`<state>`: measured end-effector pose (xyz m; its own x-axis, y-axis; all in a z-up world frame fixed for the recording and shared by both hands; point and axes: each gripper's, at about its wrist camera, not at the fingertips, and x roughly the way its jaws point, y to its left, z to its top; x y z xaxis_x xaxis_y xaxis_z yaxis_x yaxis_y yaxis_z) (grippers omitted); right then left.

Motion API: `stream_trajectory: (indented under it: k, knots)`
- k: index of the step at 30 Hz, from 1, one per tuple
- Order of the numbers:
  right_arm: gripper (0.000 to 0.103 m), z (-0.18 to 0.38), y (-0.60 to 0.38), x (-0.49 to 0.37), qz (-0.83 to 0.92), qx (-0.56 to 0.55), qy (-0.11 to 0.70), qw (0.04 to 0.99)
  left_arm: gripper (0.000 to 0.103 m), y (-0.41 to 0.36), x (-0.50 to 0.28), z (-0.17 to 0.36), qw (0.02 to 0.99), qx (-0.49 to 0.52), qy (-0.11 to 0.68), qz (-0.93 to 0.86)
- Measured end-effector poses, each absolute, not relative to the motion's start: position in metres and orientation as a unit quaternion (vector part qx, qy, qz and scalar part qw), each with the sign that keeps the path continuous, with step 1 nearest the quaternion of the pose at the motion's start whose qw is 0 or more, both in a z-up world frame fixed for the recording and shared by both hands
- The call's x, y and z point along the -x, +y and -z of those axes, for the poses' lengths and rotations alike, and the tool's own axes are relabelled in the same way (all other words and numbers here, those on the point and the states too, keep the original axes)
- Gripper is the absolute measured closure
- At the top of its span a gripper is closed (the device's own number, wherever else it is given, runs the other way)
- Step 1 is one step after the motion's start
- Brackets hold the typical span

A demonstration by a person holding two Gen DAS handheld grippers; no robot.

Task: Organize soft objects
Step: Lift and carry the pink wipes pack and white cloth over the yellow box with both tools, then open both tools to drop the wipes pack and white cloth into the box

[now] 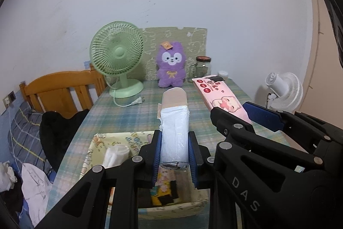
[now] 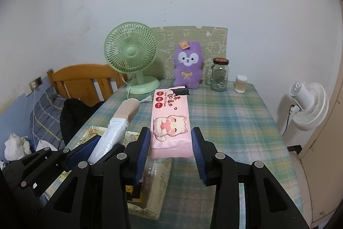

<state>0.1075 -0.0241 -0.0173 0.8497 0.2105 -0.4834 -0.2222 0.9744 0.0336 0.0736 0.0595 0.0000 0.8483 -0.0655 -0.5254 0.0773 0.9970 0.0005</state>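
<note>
My left gripper (image 1: 174, 150) clamps the bag roll (image 1: 174, 121) lengthwise, pointing away; my right gripper (image 2: 170, 152) holds the wipes pack (image 2: 170, 119) likewise.

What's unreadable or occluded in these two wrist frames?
- Storage bin contents: in the left wrist view, mostly covered by the left claw and the roll of bags it holds.
- Wipes pack: the right wrist view can't confirm the right claw pads touch it; gaps show on both sides.
- Wipes pack small print: too small in either view.
- Glass jar contents: unclear through glass.
</note>
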Motion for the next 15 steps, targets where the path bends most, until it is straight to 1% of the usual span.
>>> stream_trajectory:
  k: [15]
  knots:
    - [0.06,0.043,0.012,-0.129,-0.148,0.023,0.286,0.946,0.08,0.097,-0.092,0.027,0.952,-0.004,0.307,-0.005]
